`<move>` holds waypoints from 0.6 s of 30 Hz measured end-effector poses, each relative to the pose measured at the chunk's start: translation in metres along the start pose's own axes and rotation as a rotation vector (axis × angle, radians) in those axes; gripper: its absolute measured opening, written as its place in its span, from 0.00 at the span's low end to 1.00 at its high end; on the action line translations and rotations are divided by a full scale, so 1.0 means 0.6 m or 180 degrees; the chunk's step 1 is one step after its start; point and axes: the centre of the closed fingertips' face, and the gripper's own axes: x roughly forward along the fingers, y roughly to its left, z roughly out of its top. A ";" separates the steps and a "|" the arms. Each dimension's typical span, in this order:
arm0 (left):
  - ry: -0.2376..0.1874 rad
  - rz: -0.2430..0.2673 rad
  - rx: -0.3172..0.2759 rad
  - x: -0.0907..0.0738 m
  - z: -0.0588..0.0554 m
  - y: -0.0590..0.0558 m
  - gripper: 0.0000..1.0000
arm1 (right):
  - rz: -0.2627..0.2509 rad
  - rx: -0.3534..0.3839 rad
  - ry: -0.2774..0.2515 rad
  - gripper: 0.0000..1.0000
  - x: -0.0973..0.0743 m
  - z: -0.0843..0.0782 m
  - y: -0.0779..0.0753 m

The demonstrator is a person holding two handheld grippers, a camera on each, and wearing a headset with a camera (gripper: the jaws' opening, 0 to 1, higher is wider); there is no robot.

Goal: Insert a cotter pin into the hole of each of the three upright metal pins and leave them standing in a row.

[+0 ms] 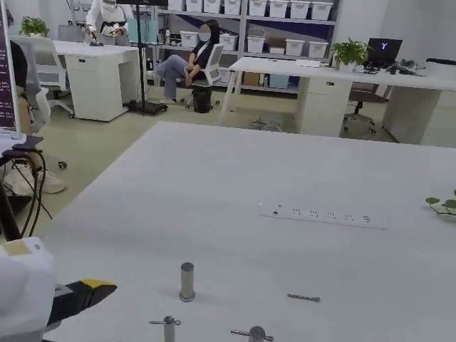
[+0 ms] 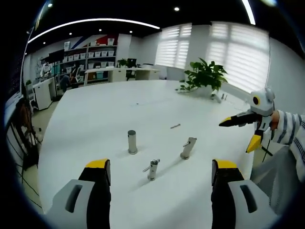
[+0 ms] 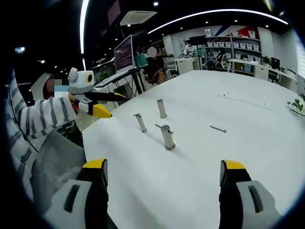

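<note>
While the table [image 1: 299,164] lies under the left gripper [image 2: 161,166] and right gripper [image 3: 164,166], both with jaws apart and empty, the bare pin [image 2: 132,142] stands ahead of the left. Beyond it lies the cotter pin [image 2: 175,126], likely light, stiff and slippery; pinch one end.

Grey metal pins [image 1: 187,281] dot a white table [image 1: 285,164]; the sleeve [image 2: 290,126] is striped.

We read one mark: glowing Y-shaped logo on lid of black laptop [image 1: 384,51], far beyond left claw [image 1: 100,291], toward its right. Lettering on purple sign [image 1: 6,78] illegible to us.
</note>
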 end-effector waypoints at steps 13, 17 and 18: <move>0.0086 0.0049 0.0112 0.045 0.029 0.048 0.80 | -0.0041 0.0028 0.0022 0.95 -0.002 0.001 -0.003; 0.0114 0.0054 0.0159 0.063 0.034 0.061 0.76 | -0.0052 0.0033 0.0030 0.95 -0.003 -0.001 -0.004; 0.0135 0.0060 0.0185 0.067 0.034 0.063 0.75 | -0.0057 0.0037 0.0031 0.95 -0.003 -0.001 -0.005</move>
